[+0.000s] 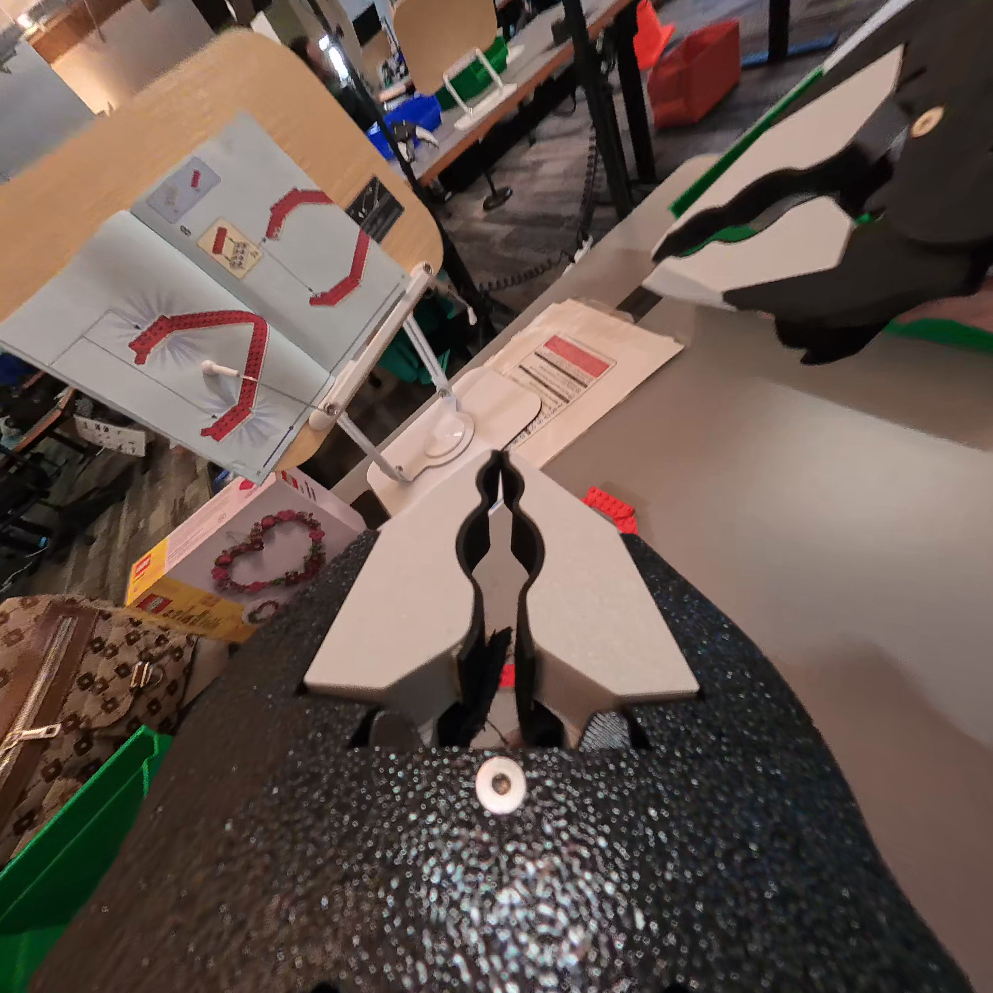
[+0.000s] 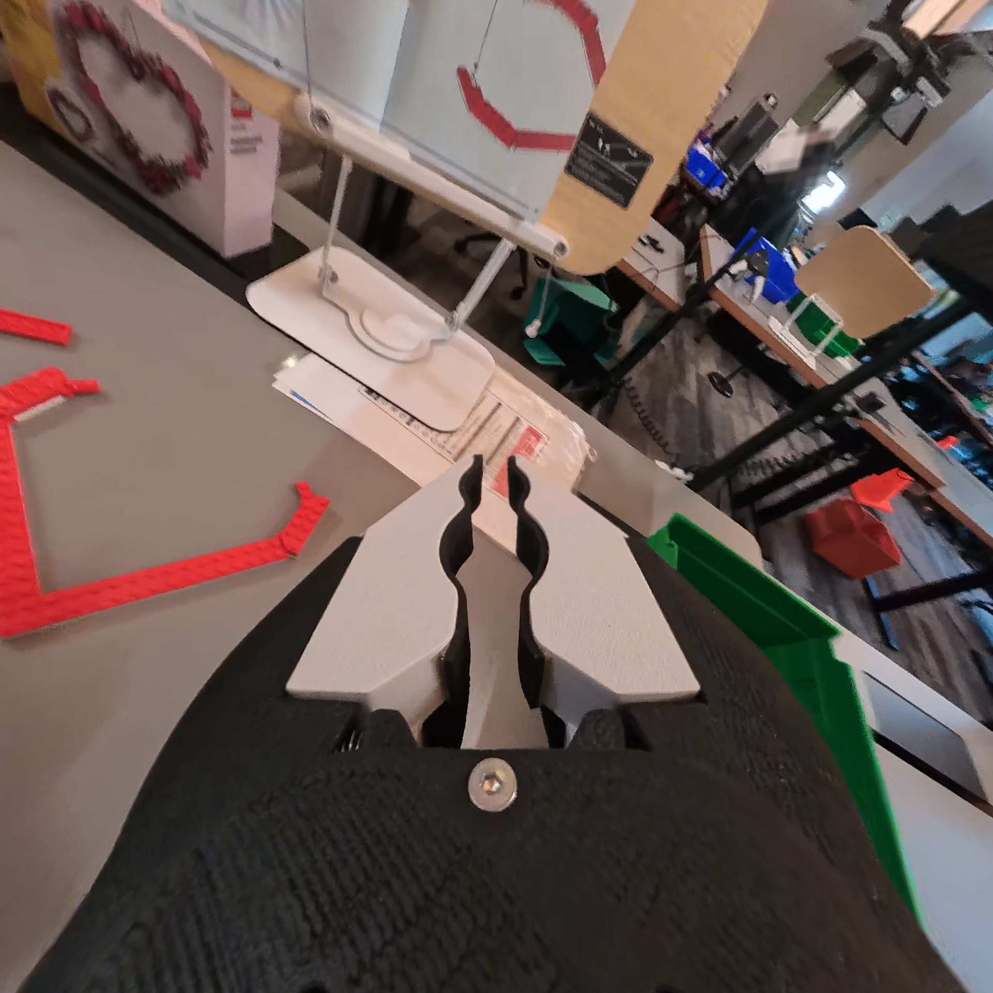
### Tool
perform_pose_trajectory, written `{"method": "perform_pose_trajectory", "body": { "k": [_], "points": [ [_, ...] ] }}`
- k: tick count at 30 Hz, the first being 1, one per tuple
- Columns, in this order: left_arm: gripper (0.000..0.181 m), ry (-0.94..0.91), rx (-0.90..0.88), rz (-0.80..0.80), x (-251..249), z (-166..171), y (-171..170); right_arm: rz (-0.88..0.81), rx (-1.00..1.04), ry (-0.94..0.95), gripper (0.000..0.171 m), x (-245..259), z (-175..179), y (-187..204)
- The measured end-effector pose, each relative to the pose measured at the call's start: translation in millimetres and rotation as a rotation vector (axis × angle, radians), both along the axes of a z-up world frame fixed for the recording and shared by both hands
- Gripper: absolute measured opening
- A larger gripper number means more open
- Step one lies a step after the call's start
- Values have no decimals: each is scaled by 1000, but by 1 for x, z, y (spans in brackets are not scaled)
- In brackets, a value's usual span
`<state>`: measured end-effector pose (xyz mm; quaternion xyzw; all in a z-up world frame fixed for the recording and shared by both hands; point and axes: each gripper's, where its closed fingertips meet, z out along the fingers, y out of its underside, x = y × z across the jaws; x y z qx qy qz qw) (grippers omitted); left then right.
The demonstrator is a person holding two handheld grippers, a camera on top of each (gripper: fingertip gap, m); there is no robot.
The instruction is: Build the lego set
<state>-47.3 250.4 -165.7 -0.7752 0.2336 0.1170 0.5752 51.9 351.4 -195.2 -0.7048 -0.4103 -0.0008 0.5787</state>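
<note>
A red Lego frame (image 2: 134,585) of long studded plates lies flat on the grey table (image 2: 161,430) at the left of the right wrist view, with a loose red strip (image 2: 35,325) farther back. My right gripper (image 2: 493,462) hovers to the right of the frame, its jaws a narrow gap apart and empty. My left gripper (image 1: 501,457) is shut tip to tip with nothing seen between the tips. A corner of a red piece (image 1: 612,508) shows just right of its fingers. The right gripper also shows in the left wrist view (image 1: 663,250), at the upper right.
An open instruction booklet (image 1: 215,301) sits on a white stand (image 1: 430,451) at the table's far edge, with the set's box (image 1: 242,548) beside it. Paper bags with a red label (image 1: 569,371) lie by the stand. A green bin (image 2: 779,645) is at the right, and a patterned bag (image 1: 64,698) at the left. Left tips to right tips: about 15 cm.
</note>
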Motion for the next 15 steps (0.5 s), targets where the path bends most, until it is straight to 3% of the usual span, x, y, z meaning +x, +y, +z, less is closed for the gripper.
{"method": "perform_pose_trajectory", "body": {
  "k": [5, 9, 15],
  "points": [
    [0, -63, 79, -9, -5, 11, 2, 149, -49, 199, 14, -17, 14, -14],
    [0, -106, 126, 45, -21, 16, 8, 156, -8, 273, 15, -14, 27, -14],
    [20, -206, 200, 59, -35, 26, 9, 205, 30, 429, 26, -11, 49, -19]
  ]
}}
